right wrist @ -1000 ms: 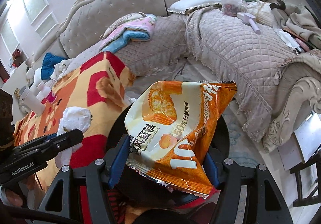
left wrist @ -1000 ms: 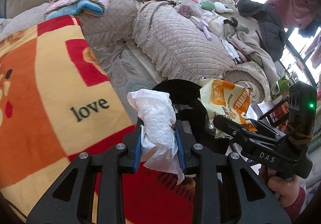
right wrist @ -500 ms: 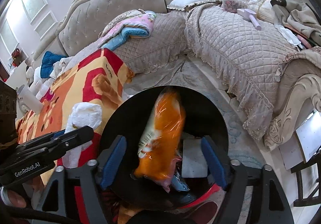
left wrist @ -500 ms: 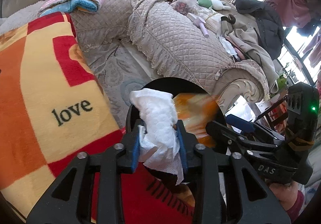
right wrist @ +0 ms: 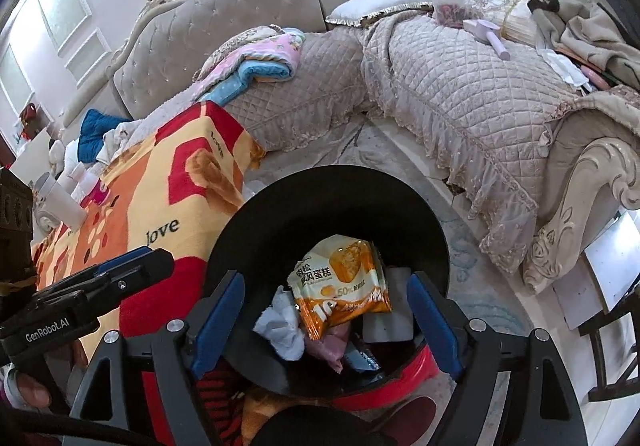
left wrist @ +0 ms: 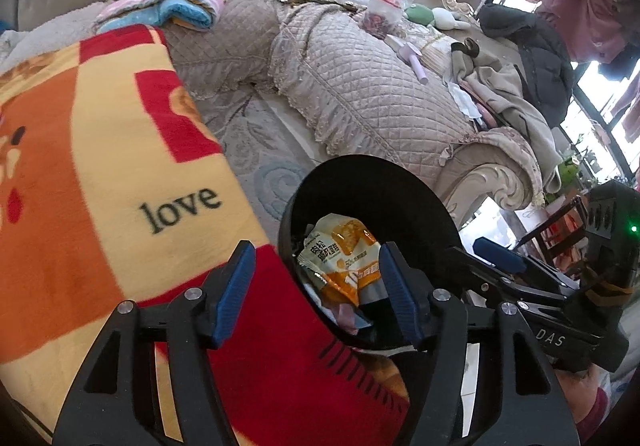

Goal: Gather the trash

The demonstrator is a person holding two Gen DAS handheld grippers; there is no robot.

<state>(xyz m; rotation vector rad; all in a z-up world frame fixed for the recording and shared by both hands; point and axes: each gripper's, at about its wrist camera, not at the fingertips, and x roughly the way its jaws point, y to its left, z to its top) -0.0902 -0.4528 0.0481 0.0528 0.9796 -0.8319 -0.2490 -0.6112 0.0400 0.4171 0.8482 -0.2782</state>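
A black trash bin (left wrist: pixel 384 182) (right wrist: pixel 320 202) stands by the blanket's edge. Inside it lie an orange-and-white snack wrapper (left wrist: pixel 344 258) (right wrist: pixel 340 286) and a crumpled white tissue (right wrist: pixel 282 324), among other scraps. My left gripper (left wrist: pixel 320 286) hovers over the bin's near rim; its jaws are opening and nothing is between them. My right gripper (right wrist: pixel 326 322) stands open above the bin's mouth, holding nothing. In the left wrist view the right gripper (left wrist: pixel 500 266) reaches in from the right. In the right wrist view the left gripper (right wrist: pixel 120 270) shows at the left.
A red, orange and yellow blanket (left wrist: pixel 100 166) with the word "love" covers the surface at left. A quilted beige sofa (left wrist: pixel 380 94) wraps around the back, strewn with folded towels (right wrist: pixel 260 62), clothes and a snack bag. A patterned rug (left wrist: pixel 256 142) lies between.
The right gripper opened and dropped the snack wrapper into the bin. The left gripper then opened and let go of the white tissue, which now lies in the bin.
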